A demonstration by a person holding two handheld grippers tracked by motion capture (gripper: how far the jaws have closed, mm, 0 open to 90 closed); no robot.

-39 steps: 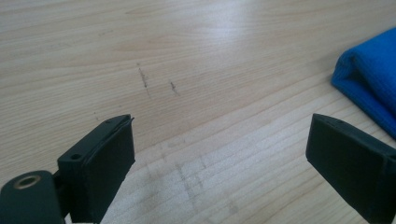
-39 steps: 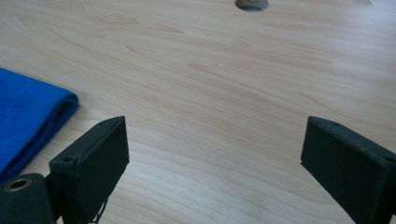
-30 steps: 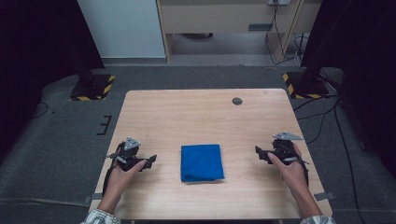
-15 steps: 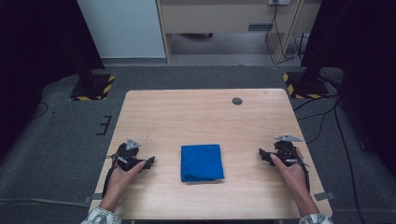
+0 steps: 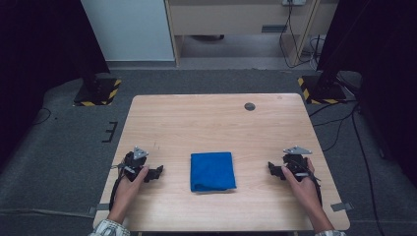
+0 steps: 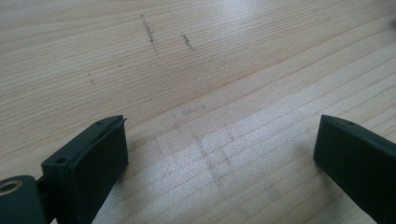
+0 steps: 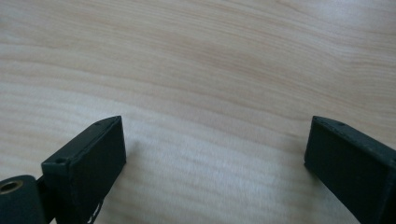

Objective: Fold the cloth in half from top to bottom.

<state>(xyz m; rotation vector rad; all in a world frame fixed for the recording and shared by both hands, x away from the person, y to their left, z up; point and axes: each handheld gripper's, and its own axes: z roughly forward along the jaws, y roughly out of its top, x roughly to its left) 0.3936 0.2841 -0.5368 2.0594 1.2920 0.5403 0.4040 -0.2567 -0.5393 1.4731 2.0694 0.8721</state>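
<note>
1. While your hands rest on the wooden table [image 5: 206, 123], a folded blue cloth [image 5: 213, 170] lies flat between them, near the table's front edge.
2. Your left gripper [image 5: 156, 172] sits well left of the cloth, jaws spread wide over bare wood, holding nothing.
3. Your right gripper [image 5: 273, 169] sits well right of the cloth, jaws equally wide and empty.
4. A small dark disc [image 5: 250, 106] lies near the far edge.

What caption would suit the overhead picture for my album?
A person's two open tongs, left and right, rest either side of a folded blue cloth on a wooden table.
</note>
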